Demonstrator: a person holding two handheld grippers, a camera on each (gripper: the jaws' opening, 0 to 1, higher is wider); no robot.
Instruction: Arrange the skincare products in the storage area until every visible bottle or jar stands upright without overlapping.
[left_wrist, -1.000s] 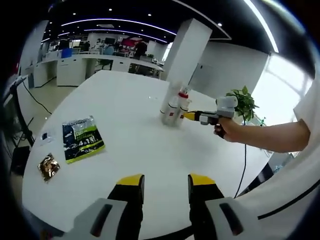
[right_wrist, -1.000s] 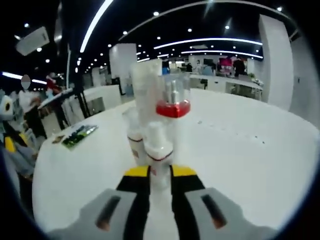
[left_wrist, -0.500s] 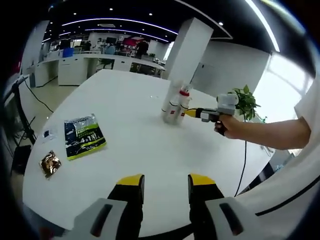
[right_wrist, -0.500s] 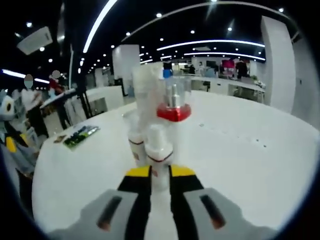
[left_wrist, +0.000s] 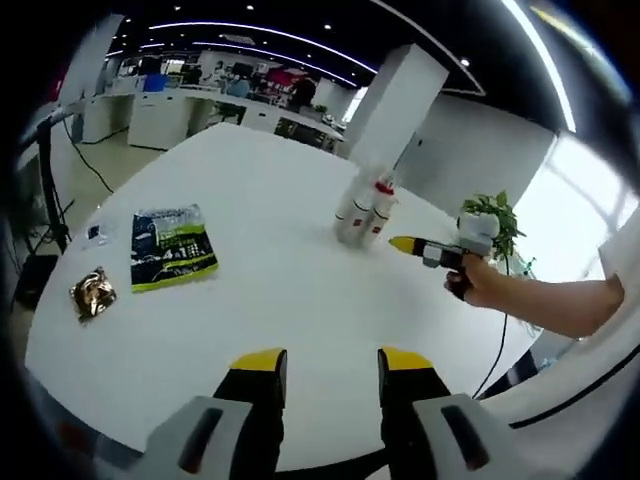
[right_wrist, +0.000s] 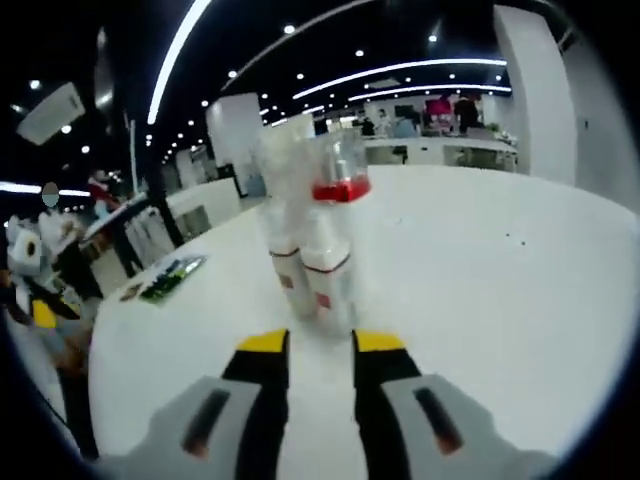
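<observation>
— While the right gripper (right_wrist: 309, 345) sits low on the tabletop (right_wrist: 480, 300), what lies ahead of it?
— Its jaws are spread and empty, and the cluster of bottles (right_wrist: 312, 225) stands just beyond the tips, straight ahead, long axes upright. A red collar marks the tallest one; the label print is too blurred to read.
— And the left gripper (left_wrist: 325, 365)?
— Also spread, holding nothing, and well apart from the bottles (left_wrist: 365, 212), which stand far across the tabletop, slightly right. The right one is plainly nearer.
— Anything else?
— A green-and-black packet (left_wrist: 172, 248) lies to the left with a small gold wrapper (left_wrist: 90, 295) nearer; their writing isn't legible.
</observation>
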